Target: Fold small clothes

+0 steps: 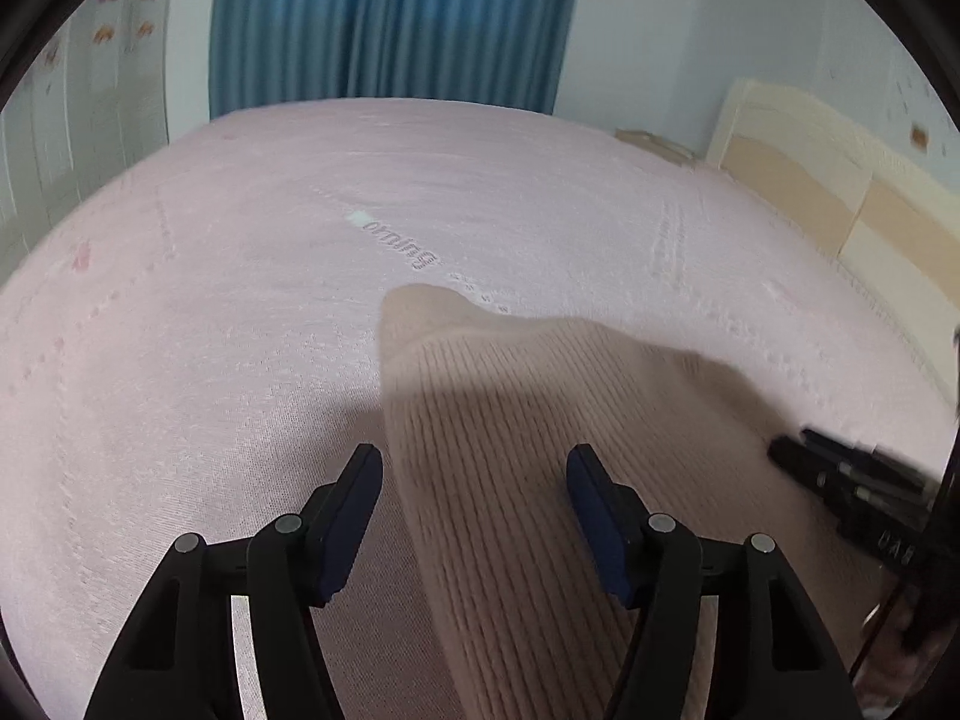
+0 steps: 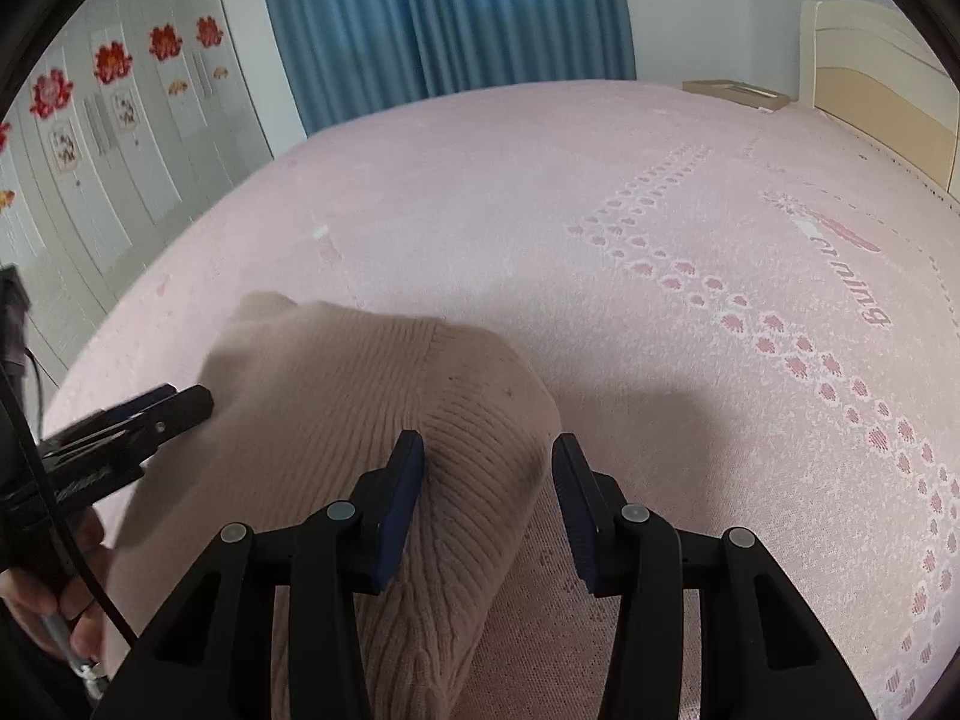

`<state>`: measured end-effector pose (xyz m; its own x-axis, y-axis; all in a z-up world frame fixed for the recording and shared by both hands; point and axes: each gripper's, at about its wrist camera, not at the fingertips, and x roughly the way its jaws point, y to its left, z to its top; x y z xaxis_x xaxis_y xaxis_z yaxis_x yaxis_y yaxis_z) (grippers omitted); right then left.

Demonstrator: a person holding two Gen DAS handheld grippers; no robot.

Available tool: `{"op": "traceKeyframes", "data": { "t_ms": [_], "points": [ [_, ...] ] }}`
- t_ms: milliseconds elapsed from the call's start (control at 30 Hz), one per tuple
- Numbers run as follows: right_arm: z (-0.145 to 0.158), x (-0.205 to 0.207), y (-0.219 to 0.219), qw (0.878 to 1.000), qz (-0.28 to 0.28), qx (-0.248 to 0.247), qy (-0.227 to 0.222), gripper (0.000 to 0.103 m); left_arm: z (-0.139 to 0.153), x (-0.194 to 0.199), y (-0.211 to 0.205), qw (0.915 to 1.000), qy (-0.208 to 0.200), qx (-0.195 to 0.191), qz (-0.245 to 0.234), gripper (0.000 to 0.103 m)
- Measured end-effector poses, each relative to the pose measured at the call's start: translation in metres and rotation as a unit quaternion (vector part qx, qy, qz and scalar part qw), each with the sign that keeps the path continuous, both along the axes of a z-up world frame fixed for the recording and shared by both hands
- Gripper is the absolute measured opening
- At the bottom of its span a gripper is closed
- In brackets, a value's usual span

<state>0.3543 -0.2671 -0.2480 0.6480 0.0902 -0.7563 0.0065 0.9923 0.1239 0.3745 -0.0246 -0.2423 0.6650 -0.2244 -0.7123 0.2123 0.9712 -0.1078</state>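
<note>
A beige ribbed knit garment [image 1: 510, 450] lies on a pink bed cover [image 1: 210, 300], near the front edge of the bed. In the left wrist view its long axis runs from the near edge up and slightly left, narrowing to a soft rounded tip that points to the far side, toward the blue curtain [image 1: 390, 18]. The ribs run along that same line. The left gripper [image 1: 474, 462] hovers over the garment's left edge with its jaws partly open; cloth lies beneath the gap, but the pads do not press on it, and the left finger sits over bare cover. In the right wrist view the same garment [image 2: 360, 384] spreads from the near left toward the centre, with a folded, humped corner at its right end. The right gripper [image 2: 487, 450] stands partly open astride that corner: the left pad is just beside or touching the knit, the right pad is over the cover, and whether it grips cannot be told. The left gripper also shows at the left of this view, held by a hand [image 2: 60, 588]. A cream headboard [image 2: 870, 78] stands at the far right.
</note>
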Motion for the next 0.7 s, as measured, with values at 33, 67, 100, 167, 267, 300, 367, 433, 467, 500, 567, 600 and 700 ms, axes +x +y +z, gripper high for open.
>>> {"op": "traceKeyframes", "data": {
  "t_ms": [33, 67, 100, 167, 267, 300, 367, 433, 467, 500, 567, 600, 700],
  "points": [
    [0.0, 0.0, 0.001, 1.0, 0.0, -0.006, -0.002, 0.044, -0.001, 0.001, -0.003, 0.9999, -0.006, 0.013, -0.001, 0.062],
    [0.001, -0.001, 0.001, 1.0, -0.001, -0.008, -0.005, 0.044, 0.0, 0.0, -0.006, 0.9997, -0.01, 0.02, -0.002, 0.062],
    [0.003, -0.002, 0.001, 1.0, -0.004, -0.009, -0.009, 0.044, 0.002, -0.001, -0.008, 0.9996, -0.013, 0.026, -0.002, 0.062],
    [0.005, -0.004, -0.001, 1.0, -0.005, -0.004, -0.012, 0.044, 0.003, -0.003, -0.008, 0.9994, -0.017, 0.031, -0.001, 0.062],
    [0.009, -0.008, -0.005, 1.0, -0.009, 0.012, -0.013, 0.044, 0.006, -0.007, -0.006, 0.9996, -0.015, 0.024, 0.002, 0.062],
    [0.011, -0.012, -0.006, 1.0, -0.009, 0.018, -0.015, 0.044, 0.006, -0.009, -0.005, 0.9996, -0.015, 0.022, 0.003, 0.062],
    [0.014, -0.018, -0.007, 0.999, -0.008, 0.027, -0.018, 0.044, 0.009, -0.019, -0.005, 0.9996, -0.017, 0.019, 0.006, 0.062],
    [0.016, -0.024, -0.008, 0.999, -0.007, 0.032, -0.018, 0.044, 0.012, -0.028, -0.004, 0.9997, -0.017, 0.017, 0.008, 0.062],
    [0.016, -0.027, -0.008, 0.999, -0.01, 0.033, -0.018, 0.044, 0.012, -0.031, -0.003, 0.9997, -0.016, 0.014, 0.011, 0.062],
    [0.016, -0.029, -0.007, 0.999, -0.011, 0.034, -0.017, 0.044, 0.013, -0.034, -0.002, 0.9997, -0.013, 0.01, 0.015, 0.063],
    [0.016, -0.035, -0.005, 0.999, -0.01, 0.038, -0.016, 0.044, 0.013, -0.042, 0.0, 0.9998, -0.008, 0.003, 0.019, 0.063],
    [0.017, -0.038, -0.003, 0.999, -0.007, 0.04, -0.017, 0.044, 0.014, -0.044, 0.001, 0.9998, -0.006, 0.003, 0.019, 0.064],
    [0.02, -0.045, 0.006, 0.999, 0.009, 0.032, -0.018, 0.044, 0.016, -0.061, 0.0, 0.9997, -0.01, 0.015, 0.016, 0.065]
  ]
}}
